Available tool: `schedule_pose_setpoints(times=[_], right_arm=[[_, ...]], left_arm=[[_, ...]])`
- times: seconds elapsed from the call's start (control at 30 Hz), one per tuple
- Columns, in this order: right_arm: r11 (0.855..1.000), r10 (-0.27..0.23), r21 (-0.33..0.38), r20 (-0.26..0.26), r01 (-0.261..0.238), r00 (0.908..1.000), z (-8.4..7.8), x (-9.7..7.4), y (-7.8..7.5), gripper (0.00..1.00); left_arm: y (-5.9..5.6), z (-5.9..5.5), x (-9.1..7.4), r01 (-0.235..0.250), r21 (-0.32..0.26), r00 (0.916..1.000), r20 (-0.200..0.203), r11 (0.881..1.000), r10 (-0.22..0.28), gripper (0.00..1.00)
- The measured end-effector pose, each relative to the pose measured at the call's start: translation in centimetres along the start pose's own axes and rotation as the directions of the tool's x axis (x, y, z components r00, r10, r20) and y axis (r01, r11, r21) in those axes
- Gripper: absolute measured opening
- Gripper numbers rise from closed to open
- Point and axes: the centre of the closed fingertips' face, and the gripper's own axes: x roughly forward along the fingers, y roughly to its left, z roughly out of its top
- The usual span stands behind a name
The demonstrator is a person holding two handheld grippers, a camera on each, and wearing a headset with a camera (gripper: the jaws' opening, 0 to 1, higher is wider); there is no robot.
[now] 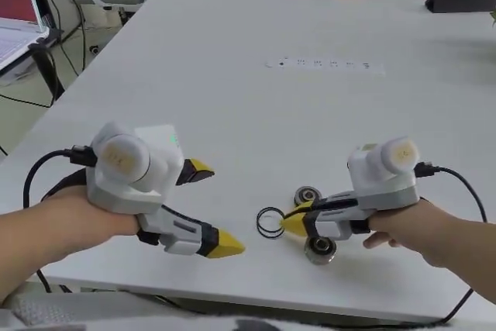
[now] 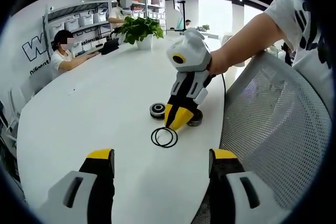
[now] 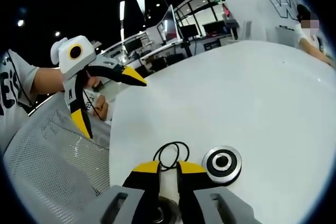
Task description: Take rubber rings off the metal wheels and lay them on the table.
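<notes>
Head view: near edge of table [image 1: 256, 114] close at 6 o'clock of both grippers, broad open top toward 12. Rubber rings [image 1: 270, 222] flat there, just at 9 o'clock of right gripper [image 1: 288, 225], jaws almost together, nothing seen clamped. Metal wheel [image 1: 307, 194] at its 12, second wheel [image 1: 320, 249] at its 6. Left gripper [image 1: 215, 207] spread wide, empty, at 9 of rings. Left gripper view: overlapped pair, long axis 9-to-3.

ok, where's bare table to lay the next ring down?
Free: the broad table beyond the far wheel, up to the row of small marks, and the stretch beyond the left gripper. Crowded: around the right gripper, where the rubber rings, far wheel and near wheel sit close together.
</notes>
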Motion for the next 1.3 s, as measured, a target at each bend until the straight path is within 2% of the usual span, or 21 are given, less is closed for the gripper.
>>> schedule_pose_setpoints(times=[0.27, 0.6, 0.97, 1.3], right_arm=[[1.000, 0.013, -0.015, 0.011, -0.013, 0.9999, 0.3, -0.3, 0.3, 0.15], [1.000, 0.017, -0.016, 0.067, -0.016, 0.9976, 1.5, -1.6, 0.4, 0.18], [1.000, -0.031, 0.005, 0.124, 0.031, 0.9918, 2.0, -3.9, -1.2, 0.20], [0.997, -0.072, 0.016, 0.143, 0.071, 0.9871, 1.9, -5.2, -2.2, 0.24]], left_arm=[[-0.1, 0.1, 0.1, 0.005, 0.004, 1.0000, -0.005, 1.000, -0.005, 0.71], [0.1, 0.6, 0.5, 0.011, 0.010, 0.9999, 0.000, 1.000, -0.011, 0.70], [0.6, 0.8, 0.9, 0.013, 0.003, 0.9999, 0.002, 1.000, -0.013, 0.70], [1.5, 1.4, 1.9, 0.016, 0.000, 0.9999, 0.004, 1.000, -0.016, 0.69]])
